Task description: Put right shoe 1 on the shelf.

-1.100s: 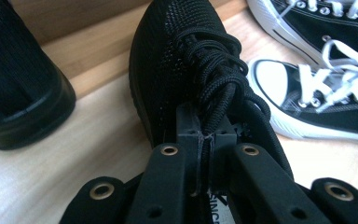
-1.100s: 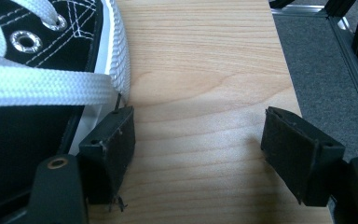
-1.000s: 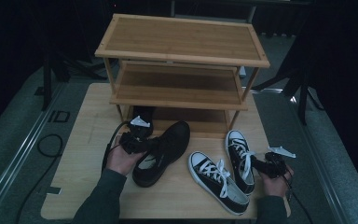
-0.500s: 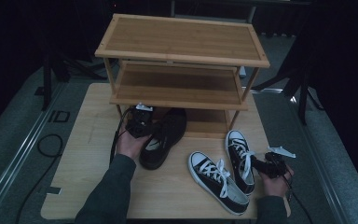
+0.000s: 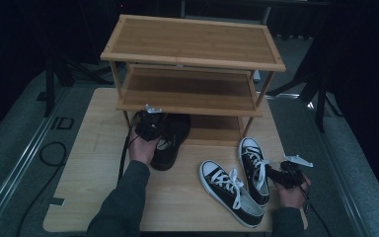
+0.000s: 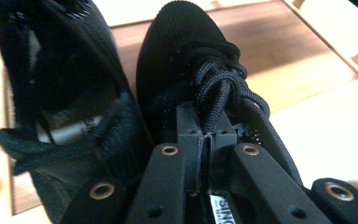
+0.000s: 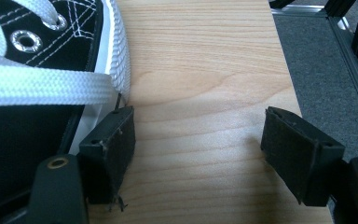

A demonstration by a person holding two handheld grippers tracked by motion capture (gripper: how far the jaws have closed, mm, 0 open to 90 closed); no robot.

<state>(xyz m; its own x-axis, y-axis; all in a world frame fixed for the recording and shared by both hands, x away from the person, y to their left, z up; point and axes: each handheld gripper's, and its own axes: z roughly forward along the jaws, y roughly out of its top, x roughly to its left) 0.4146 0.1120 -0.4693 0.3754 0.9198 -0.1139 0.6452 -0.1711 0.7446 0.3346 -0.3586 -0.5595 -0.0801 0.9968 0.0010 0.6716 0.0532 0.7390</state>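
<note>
My left gripper (image 5: 150,126) (image 6: 206,135) is shut on the laces of a black shoe (image 5: 169,142) (image 6: 186,60), whose toe points under the lowest shelf of the bamboo shoe rack (image 5: 192,64). A second black shoe (image 6: 60,107) lies close beside it in the left gripper view. At the table's front right lie two black-and-white sneakers (image 5: 232,190) (image 5: 254,168). My right gripper (image 5: 277,174) (image 7: 198,135) rests open on the wood just right of the nearer sneaker (image 7: 37,88), one jaw beside its white sole and nothing between the jaws.
The rack has three tiers and stands at the back of the wooden table (image 5: 89,163). Its upper shelves hold nothing. Dark stands (image 5: 321,94) and cables (image 5: 49,153) lie on the grey floor around the table.
My left hand carried the black shoe away from me toward the rack, so its toe now sits under the lowest shelf. The right hand and the sneakers stayed put.
</note>
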